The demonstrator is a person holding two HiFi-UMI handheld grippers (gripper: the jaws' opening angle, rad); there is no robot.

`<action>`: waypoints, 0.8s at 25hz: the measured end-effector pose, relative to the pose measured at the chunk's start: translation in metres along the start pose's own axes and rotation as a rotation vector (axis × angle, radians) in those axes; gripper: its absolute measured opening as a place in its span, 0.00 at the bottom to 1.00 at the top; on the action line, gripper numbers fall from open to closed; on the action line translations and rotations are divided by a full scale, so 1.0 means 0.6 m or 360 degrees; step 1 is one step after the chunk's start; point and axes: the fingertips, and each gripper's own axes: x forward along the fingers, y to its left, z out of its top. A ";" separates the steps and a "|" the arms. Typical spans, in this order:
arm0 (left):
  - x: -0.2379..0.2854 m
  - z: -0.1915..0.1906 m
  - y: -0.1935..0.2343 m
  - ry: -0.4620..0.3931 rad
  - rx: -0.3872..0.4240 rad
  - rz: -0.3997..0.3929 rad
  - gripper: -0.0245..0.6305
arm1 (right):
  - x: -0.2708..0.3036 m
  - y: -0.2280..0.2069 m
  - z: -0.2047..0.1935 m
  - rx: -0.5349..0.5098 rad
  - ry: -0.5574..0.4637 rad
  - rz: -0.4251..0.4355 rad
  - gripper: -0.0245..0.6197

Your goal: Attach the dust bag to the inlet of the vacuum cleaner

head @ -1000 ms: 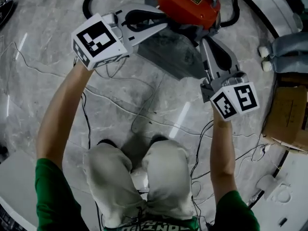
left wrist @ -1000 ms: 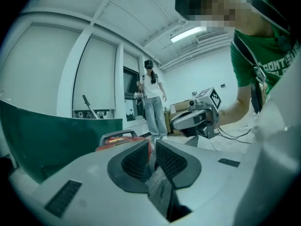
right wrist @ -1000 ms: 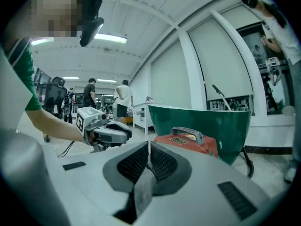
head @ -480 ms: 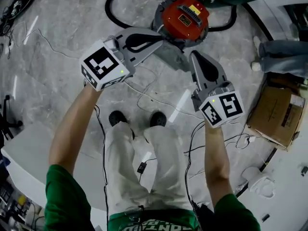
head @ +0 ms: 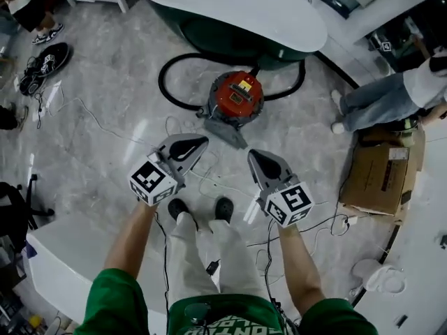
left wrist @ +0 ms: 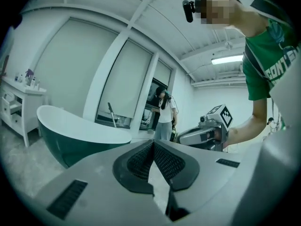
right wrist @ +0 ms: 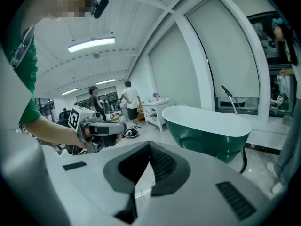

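Observation:
The red vacuum cleaner (head: pixel 237 95) stands on the marble floor well ahead of my feet, with its black hose (head: pixel 167 82) looped round behind it. A grey dust bag (head: pixel 227 129) lies against its near side; how it joins the inlet cannot be made out. My left gripper (head: pixel 202 139) and right gripper (head: pixel 253 153) are held up close to my body, well short of the vacuum. Both are shut with nothing between the pads. The left gripper (left wrist: pixel 153 144) and right gripper (right wrist: pixel 149 146) point out across the room, and neither gripper view shows the vacuum.
A green bathtub with a white rim (head: pixel 237 9) stands behind the vacuum. At the right a cardboard box (head: pixel 380 180) sits near another person's legs (head: pixel 377 100). Thin cables (head: pixel 202 180) trail across the floor by my feet. A white platform (head: pixel 63 257) is at the lower left.
The head view has risen and pulled far back from the vacuum. Both grippers came away from the vacuum and dust bag toward my body, and both are empty now.

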 end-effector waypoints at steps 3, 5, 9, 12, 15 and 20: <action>-0.024 0.060 -0.029 -0.0018 -0.0027 0.0050 0.04 | -0.057 0.013 0.047 0.0017 0.0001 -0.0039 0.05; -0.041 0.092 -0.051 -0.0016 -0.0045 0.0074 0.04 | -0.090 0.022 0.075 0.0025 -0.0006 -0.0065 0.05; -0.072 0.138 -0.098 -0.0015 -0.0114 0.0119 0.04 | -0.158 0.041 0.120 0.0041 -0.0034 -0.0130 0.05; -0.084 0.166 -0.130 -0.0023 -0.0149 0.0128 0.04 | -0.200 0.049 0.148 0.0064 -0.0078 -0.0193 0.05; -0.087 0.197 -0.158 -0.0056 -0.0168 0.0125 0.04 | -0.234 0.059 0.173 0.0087 -0.0132 -0.0238 0.05; -0.085 0.256 -0.209 -0.0114 -0.0159 0.0126 0.04 | -0.287 0.090 0.214 0.0075 -0.0196 -0.0236 0.05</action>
